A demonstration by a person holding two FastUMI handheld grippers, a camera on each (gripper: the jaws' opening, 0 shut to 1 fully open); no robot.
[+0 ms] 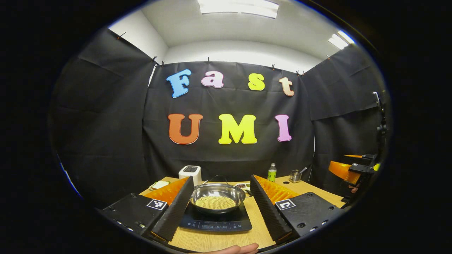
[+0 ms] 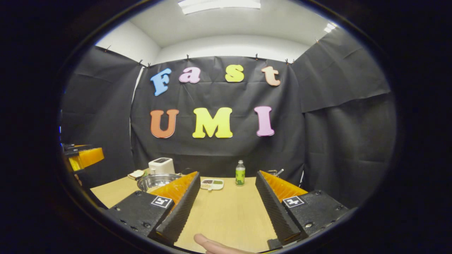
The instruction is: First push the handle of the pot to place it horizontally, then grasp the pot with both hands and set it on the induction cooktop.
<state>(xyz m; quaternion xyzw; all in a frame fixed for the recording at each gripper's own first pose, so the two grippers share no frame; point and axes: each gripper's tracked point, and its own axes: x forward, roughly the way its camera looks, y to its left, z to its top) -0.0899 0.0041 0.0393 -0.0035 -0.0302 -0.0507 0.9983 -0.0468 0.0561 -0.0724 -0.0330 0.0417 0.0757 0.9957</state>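
Both grippers (image 1: pixel 220 206) (image 2: pixel 226 208) spread, empty | pot (image 1: pixel 217 197) upright on induction cooktop (image 1: pixel 215 222)

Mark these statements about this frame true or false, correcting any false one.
1. The pot sits on the induction cooktop. True.
2. The pot is empty. False: it holds a layer of small pale beads.
3. The left gripper is open, gripping nothing. True.
4. The right gripper is shut on the bottle. False: it is open, and the bottle stands far off by the back wall.
5. A white appliance stands behind the pot. True.
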